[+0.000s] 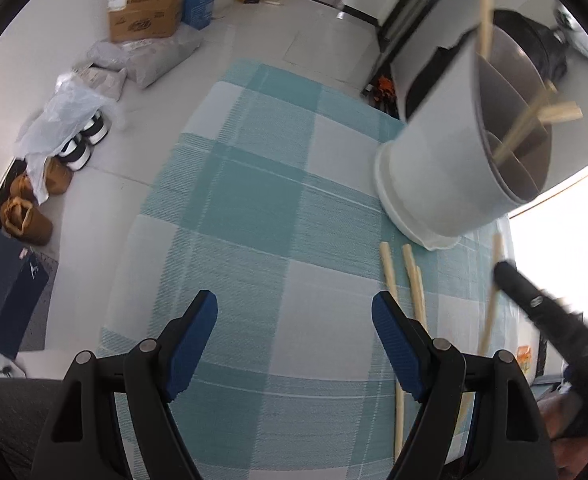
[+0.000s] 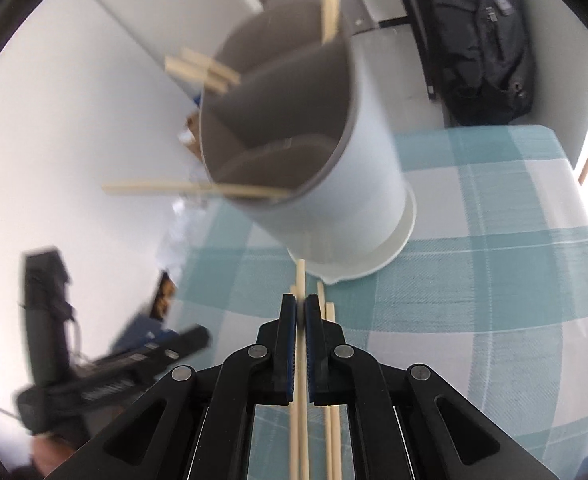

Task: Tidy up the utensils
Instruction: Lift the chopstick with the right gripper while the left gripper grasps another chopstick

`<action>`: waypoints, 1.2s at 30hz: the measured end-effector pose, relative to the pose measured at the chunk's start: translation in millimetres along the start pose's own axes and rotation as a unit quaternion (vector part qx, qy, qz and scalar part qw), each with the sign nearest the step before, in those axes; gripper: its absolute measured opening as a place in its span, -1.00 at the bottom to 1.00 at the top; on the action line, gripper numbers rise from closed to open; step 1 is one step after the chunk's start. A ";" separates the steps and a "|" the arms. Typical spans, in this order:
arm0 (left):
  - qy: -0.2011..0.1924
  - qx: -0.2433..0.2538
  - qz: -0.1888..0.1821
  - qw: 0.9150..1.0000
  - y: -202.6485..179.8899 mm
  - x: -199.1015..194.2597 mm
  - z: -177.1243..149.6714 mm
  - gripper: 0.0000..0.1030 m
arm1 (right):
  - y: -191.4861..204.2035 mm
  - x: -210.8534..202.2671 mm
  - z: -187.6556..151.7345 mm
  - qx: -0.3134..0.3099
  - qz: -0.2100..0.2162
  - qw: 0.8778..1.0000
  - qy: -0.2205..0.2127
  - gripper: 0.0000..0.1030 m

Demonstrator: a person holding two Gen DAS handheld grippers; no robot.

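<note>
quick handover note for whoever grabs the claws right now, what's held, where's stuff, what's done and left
Left claw: open, empty, over the checked tablecloth.
Right claw: shut on one chopstick, pointing toward the holder.
Utensil holder: white, divided, standing on the cloth; several chopsticks already in it, in more than one compartment.
Left to do: drop the held chopstick in, then the loose chopsticks lying on the cloth beside the holder's base.

floor (image 1: 261,32): pale tile | cardboard boxes (image 1: 145,12), shoes (image 1: 85,140) by wall | daylight right
</note>
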State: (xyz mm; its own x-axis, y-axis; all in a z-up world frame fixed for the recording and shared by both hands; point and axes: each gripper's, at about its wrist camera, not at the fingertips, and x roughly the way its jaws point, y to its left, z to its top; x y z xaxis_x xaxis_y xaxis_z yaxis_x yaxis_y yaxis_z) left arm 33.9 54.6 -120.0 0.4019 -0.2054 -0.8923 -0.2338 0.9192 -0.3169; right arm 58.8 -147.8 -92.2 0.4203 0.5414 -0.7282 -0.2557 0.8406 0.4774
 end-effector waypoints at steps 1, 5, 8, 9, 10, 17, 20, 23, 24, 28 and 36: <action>0.004 0.010 0.002 1.000 -5.7 2.4 -0.4 0.48 | -6.7 -9.9 1.4 0.012 0.009 1.000 -0.010 -0.93; 0.022 0.044 0.009 0.999 -21.7 11.9 -2.8 0.48 | -25.2 -20.2 0.5 0.066 0.028 0.997 -0.042 -0.93; 0.031 0.056 0.016 0.998 -29.2 19.0 -3.8 0.48 | -41.0 -17.6 -7.0 0.112 0.022 0.992 -0.052 -0.93; 0.031 0.060 0.020 0.997 -30.2 20.0 -4.1 0.48 | -49.3 -16.1 -11.2 0.134 0.018 0.990 -0.050 -0.93; 0.032 0.064 0.025 0.997 -32.0 21.3 -4.5 0.48 | -53.4 -8.1 -15.7 0.157 0.016 0.986 -0.045 -0.93; 0.027 0.105 0.066 0.992 -51.4 28.7 -11.0 0.48 | -87.8 3.5 -33.3 0.234 0.015 0.972 -0.009 -0.93; 0.024 0.122 0.106 0.987 -55.8 36.1 -14.7 0.47 | -90.0 -2.5 -35.2 0.236 0.021 0.971 -0.018 -0.93; 0.011 0.142 0.105 0.984 -59.4 34.4 -18.2 0.36 | -95.4 -5.5 -40.5 0.251 0.032 0.967 -0.018 -0.93; 0.008 0.145 0.100 0.984 -60.5 33.5 -19.4 0.23 | -96.2 -7.3 -41.5 0.255 0.034 0.966 -0.017 -0.93; 0.002 0.174 0.085 0.981 -62.9 27.3 -24.4 -0.40 | -102.5 -10.0 -44.3 0.270 0.050 0.962 -0.011 -0.93; 0.030 0.195 0.022 0.980 -58.6 20.3 -29.0 -0.92 | -100.9 -19.8 -44.6 0.261 0.054 0.963 -0.022 -0.93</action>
State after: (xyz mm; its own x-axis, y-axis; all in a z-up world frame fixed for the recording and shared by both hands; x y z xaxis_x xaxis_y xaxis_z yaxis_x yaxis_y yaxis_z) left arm 30.0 -13.2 -128.8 0.3431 -0.1705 -0.9237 0.1103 0.9839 -0.1407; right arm 37.4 -242.6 -147.9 0.4544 0.6151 -0.6443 0.1685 0.6509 0.7402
